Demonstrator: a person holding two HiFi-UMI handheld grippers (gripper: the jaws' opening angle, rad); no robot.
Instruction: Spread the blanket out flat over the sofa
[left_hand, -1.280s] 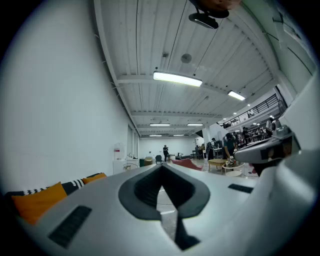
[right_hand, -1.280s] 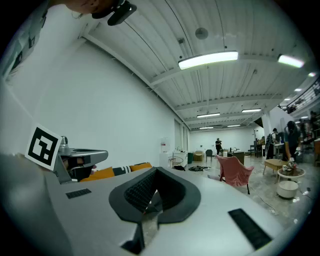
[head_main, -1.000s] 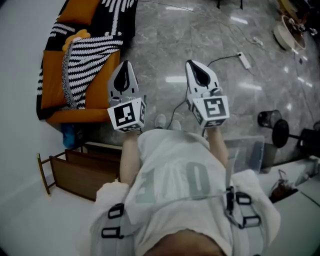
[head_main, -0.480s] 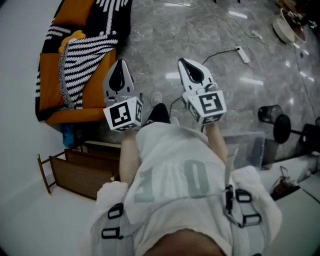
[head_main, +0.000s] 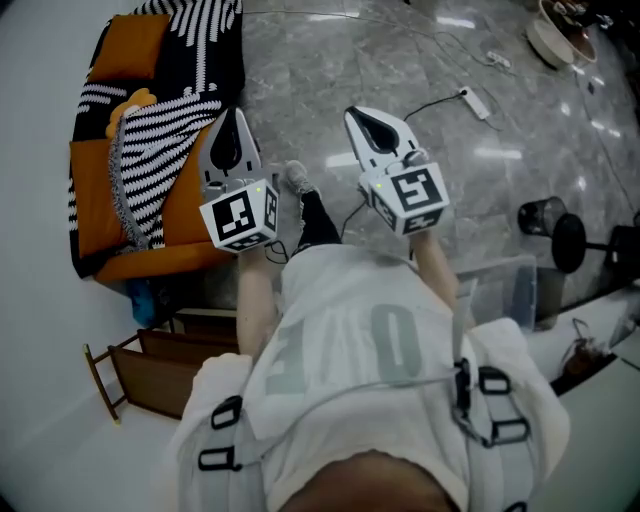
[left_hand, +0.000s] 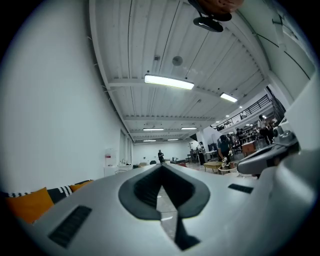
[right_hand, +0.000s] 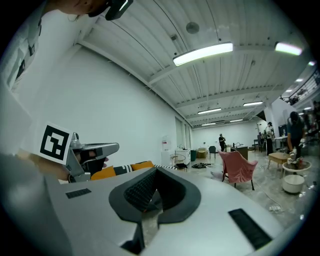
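A black-and-white striped blanket (head_main: 160, 140) lies bunched over an orange sofa (head_main: 95, 205) at the upper left of the head view. My left gripper (head_main: 230, 125) hovers shut and empty over the sofa's right edge, close to the blanket but not touching it. To its right, above the marble floor, my right gripper (head_main: 362, 118) is shut with nothing in it. In the left gripper view the closed jaws (left_hand: 161, 175) point level into the room, with the sofa (left_hand: 27, 205) low at the left. From the right gripper view, its shut jaws (right_hand: 154, 192) face the sofa (right_hand: 125, 168) and the left gripper (right_hand: 87, 150).
A low wooden rack (head_main: 160, 360) stands at the sofa's near end, beside a blue item (head_main: 145, 300). A power strip with cable (head_main: 470, 97) lies on the floor, and a black stand (head_main: 560, 240) is at the right. A pink chair (right_hand: 239, 167) stands farther off.
The person has stepped towards the sofa, one leg swinging forward. Both grippers moved slightly left and up in the view, still shut and empty.
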